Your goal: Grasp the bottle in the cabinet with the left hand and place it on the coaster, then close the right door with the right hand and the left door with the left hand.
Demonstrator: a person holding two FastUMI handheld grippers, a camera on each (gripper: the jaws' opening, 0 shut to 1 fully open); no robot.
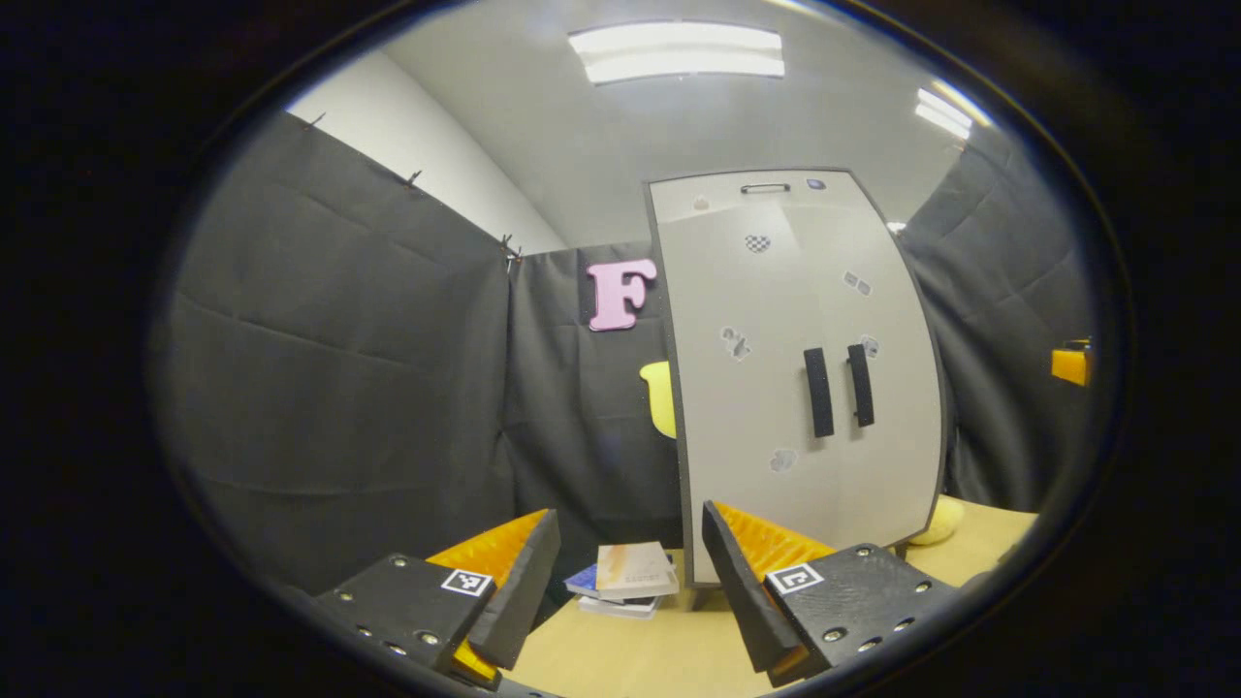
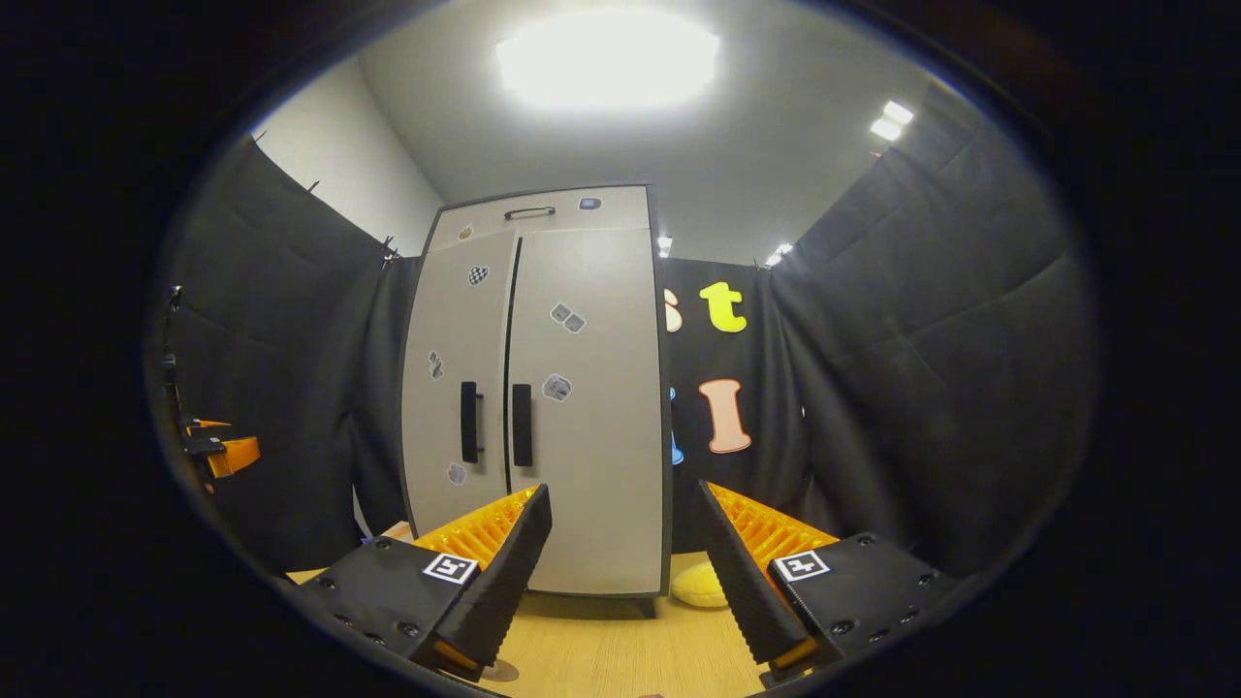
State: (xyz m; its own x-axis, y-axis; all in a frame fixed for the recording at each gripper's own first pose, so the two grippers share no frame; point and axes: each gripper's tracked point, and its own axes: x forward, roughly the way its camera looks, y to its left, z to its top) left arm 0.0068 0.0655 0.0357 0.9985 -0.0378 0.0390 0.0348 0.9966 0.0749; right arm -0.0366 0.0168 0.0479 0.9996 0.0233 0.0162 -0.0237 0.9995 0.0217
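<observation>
The grey cabinet (image 2: 543,388) stands upright on the wooden table (image 2: 620,650) with both doors shut, its two black handles (image 2: 494,423) side by side along the middle seam. The bottle is hidden behind the doors, so its place cannot be told. The left gripper (image 1: 630,582) hangs above the table with jaws wide apart, holding nothing; a small stack of books (image 1: 625,579) lies beyond, beside the cabinet's foot. The right gripper (image 2: 620,572) faces the doors, jaws equally spread and empty. A yellow soft object (image 2: 700,586) rests by the cabinet's base.

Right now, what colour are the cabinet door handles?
Black handles on pale grey doors; clearest in the right gripper view.
</observation>
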